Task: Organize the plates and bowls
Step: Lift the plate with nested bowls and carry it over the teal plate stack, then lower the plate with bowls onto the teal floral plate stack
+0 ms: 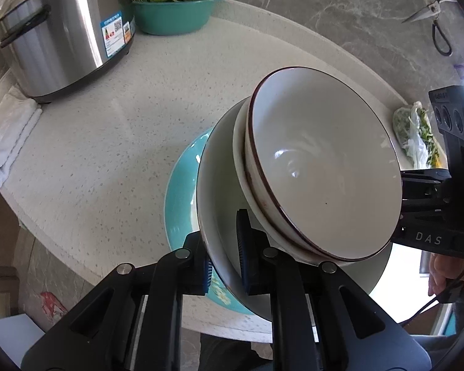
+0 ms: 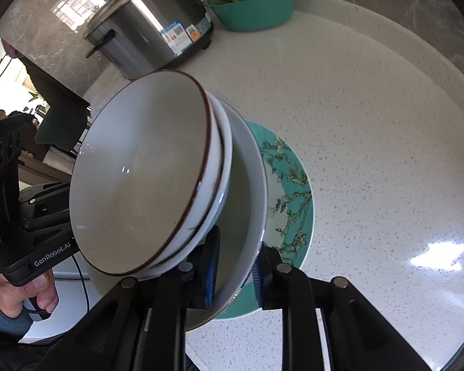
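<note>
Left gripper [image 1: 225,255]: black two-finger tool with blue ribbed pads, clenching the rim of the large white ceramic bowl [image 1: 222,216] from the near-left side; one finger is sitting inside the wall, the other outside.
Right gripper [image 2: 236,266]: matching black tool, pinching the same bowl's rim on the opposite side, one finger inside and one outside; in the left wrist view its body is showing at the right edge behind the stack.
Large white bowl: being held by both tools; I cannot tell whether it is resting on the plate below or just clear of it.
Nested bowls: a white bowl with a dark brown rim line [image 1: 321,167] is sitting uppermost, inside another white bowl [image 1: 242,167], and both are sitting inside the large bowl.
Plate: a turquoise round plate with a blossom-branch pattern [image 2: 294,191] is lying flat on the counter directly under the stack.
Counter: a pale speckled stone countertop [image 1: 123,130] is carrying everything.
Far left: a stainless steel cooker with a black handle and labels [image 1: 62,31] is standing upright; a folded white cloth [image 1: 9,136] is lying beside it.
Far centre: a teal plastic basin of green vegetables [image 1: 173,9] is standing near the cooker.
Right edge: a clear plastic bag of greens [image 1: 417,133] is lying on the counter.
Wall: black-handled scissors [image 1: 436,18] are hanging on grey marble.
</note>
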`<action>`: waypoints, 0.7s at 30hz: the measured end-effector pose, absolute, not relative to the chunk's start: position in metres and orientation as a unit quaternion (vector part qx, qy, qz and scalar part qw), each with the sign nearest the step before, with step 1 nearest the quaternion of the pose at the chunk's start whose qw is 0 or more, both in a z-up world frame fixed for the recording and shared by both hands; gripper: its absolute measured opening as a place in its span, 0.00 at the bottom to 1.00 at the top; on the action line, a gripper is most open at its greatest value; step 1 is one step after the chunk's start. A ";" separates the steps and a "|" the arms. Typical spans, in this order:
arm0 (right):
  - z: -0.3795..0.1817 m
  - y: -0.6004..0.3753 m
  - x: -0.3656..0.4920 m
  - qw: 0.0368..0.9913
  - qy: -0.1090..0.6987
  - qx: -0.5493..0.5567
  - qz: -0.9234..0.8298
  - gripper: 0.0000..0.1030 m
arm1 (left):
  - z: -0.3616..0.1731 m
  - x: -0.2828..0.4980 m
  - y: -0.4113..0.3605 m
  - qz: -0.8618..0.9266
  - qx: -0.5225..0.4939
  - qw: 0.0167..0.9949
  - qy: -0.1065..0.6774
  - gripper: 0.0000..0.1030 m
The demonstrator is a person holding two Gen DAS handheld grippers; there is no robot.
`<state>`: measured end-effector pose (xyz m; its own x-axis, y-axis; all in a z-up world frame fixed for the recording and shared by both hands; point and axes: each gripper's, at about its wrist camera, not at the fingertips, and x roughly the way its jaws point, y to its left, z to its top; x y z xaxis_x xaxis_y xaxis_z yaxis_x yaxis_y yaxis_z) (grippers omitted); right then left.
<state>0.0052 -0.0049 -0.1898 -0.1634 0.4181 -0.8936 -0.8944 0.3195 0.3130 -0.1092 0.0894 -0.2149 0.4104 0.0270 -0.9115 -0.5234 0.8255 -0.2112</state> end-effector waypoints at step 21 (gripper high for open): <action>-0.225 -0.001 0.008 0.613 0.563 -0.214 0.511 0.20 | -0.271 -0.085 0.114 0.143 -0.237 0.799 0.534 0.11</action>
<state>0.0078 -0.0008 -0.2254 -0.1562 0.3850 -0.9096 -0.8676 0.3867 0.3126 -0.0851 0.1143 -0.2714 0.3882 -0.0251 -0.9212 -0.4810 0.8472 -0.2257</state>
